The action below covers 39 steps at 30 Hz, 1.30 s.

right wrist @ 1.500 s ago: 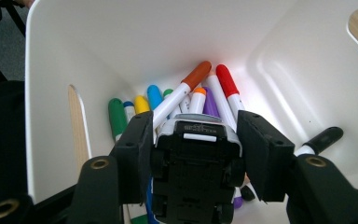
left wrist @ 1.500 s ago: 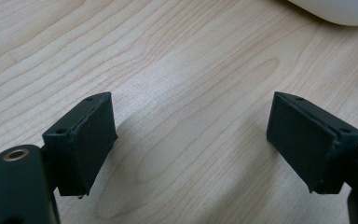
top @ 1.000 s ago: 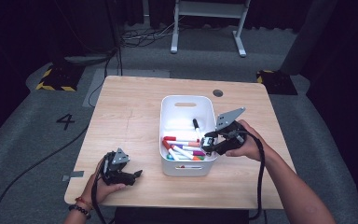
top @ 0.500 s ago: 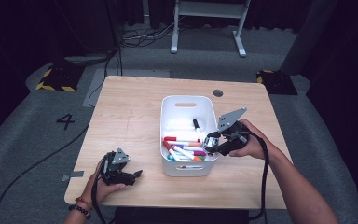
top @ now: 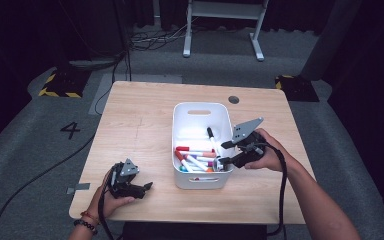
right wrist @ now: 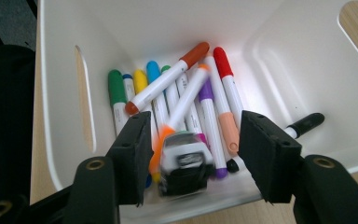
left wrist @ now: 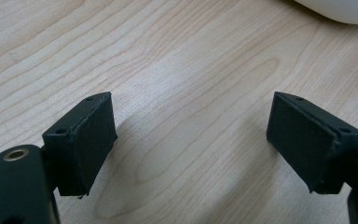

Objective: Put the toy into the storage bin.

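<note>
The right gripper (right wrist: 191, 154) hangs over the white bin's (top: 200, 180) near rim, jaws just opening, an orange-capped marker (right wrist: 179, 119) dropping between them onto the marker pile (top: 195, 159). Next comes a lift clear of that rim. The left gripper (top: 147, 186) rests wide open and empty by the bench's (top: 145, 125) near-left corner, where bare room lies.

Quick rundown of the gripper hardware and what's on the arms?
Both grippers, left gripper and right gripper, are black with flat rectangular padded jaws. The right carries a grey three-cornered plate. Black cables trail from each. Bare forearms; beaded bracelet on the left wrist.
</note>
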{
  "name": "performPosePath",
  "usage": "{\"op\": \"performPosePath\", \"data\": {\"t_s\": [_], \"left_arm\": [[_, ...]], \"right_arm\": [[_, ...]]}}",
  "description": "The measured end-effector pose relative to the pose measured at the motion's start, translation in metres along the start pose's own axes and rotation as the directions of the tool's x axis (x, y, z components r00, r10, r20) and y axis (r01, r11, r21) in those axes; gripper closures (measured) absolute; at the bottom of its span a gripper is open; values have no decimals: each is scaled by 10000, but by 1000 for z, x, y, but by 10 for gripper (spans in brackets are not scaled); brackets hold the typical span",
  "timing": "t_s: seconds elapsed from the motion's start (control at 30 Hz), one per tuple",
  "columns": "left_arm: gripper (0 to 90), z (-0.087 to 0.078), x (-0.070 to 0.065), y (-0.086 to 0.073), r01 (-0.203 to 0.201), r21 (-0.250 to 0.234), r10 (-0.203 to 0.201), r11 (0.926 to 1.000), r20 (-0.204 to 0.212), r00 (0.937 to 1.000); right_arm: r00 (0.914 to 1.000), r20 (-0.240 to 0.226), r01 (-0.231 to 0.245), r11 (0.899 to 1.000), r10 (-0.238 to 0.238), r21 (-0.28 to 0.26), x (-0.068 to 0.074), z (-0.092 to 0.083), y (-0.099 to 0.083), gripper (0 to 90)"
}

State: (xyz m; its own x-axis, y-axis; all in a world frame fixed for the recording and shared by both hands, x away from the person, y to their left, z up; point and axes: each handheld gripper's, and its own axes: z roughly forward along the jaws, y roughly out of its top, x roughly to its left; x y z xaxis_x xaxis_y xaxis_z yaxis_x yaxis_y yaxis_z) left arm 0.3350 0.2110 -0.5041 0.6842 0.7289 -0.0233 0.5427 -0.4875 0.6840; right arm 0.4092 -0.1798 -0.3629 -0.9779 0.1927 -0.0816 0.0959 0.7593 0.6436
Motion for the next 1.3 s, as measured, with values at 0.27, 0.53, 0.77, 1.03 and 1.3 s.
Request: {"op": "performPosePath", "data": {"t_s": [0.27,0.53,0.77,1.03,1.3], "left_arm": [[158,0,0,0,-1,2,1,10000,-3,10000],[158,0,0,0,-1,0,1,10000,-4,10000],[158,0,0,0,-6,1,6,10000,-5,10000],[158,0,0,0,-2,2,2,10000,3,10000],[158,0,0,0,-4,3,4,10000,-1,10000]], "right_arm": [[9997,233,-19,9999,22,-139,1,-1,2,436],[9984,564,41,9996,-26,-271,4,-2,3,413],[9958,887,-183,9986,227,-492,3,-4,0,355],[9779,1777,-868,9874,1098,-1323,-2,-16,-6,282],[9635,2186,-1170,9776,1544,-1749,-4,-31,-16,279]]}}
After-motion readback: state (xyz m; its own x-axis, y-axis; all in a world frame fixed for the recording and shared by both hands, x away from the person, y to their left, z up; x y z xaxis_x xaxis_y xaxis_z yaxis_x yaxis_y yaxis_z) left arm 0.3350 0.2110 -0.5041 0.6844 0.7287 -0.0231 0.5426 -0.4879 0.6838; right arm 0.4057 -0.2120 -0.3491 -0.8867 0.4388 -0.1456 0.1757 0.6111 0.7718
